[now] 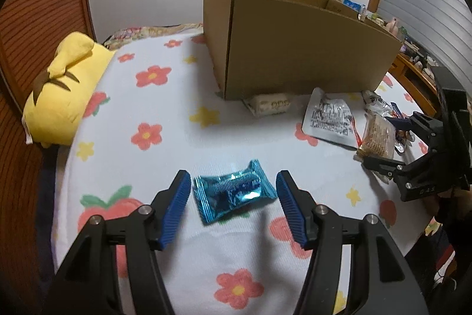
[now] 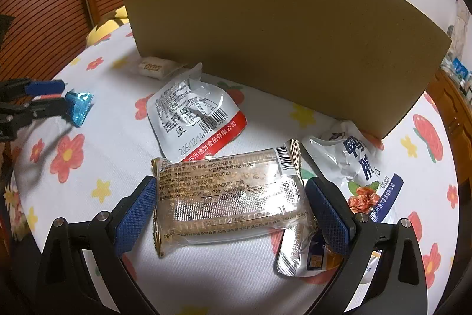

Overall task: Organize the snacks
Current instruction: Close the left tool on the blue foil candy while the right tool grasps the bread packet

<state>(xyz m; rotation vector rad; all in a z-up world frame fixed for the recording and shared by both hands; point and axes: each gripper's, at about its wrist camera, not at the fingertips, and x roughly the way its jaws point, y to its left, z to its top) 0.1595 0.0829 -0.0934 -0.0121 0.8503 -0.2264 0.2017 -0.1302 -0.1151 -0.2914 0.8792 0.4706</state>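
A blue foil candy [image 1: 233, 191] lies on the flowered blanket [image 1: 177, 108] between the fingers of my left gripper [image 1: 233, 179]. The gripper is open, with a gap on each side of the wrapper. My right gripper [image 2: 230, 182] straddles a brown cracker packet [image 2: 227, 197] that lies flat. Its blue pads [image 2: 135, 214] stand close to the packet's two ends, and the packet is not buckled. Behind both stands an open cardboard box [image 1: 295, 49]. In the right wrist view the left gripper [image 2: 63, 93] and blue candy [image 2: 78, 107] are at the far left.
A white-and-red pouch [image 2: 194, 117], a white-and-blue pouch [image 2: 360, 167], a small white sweet [image 2: 153, 67] and a silver packet [image 2: 295, 253] lie before the box [image 2: 280, 34]. A yellow plush pillow [image 1: 65, 90] sits at the bed's left edge. Wooden furniture stands on the right.
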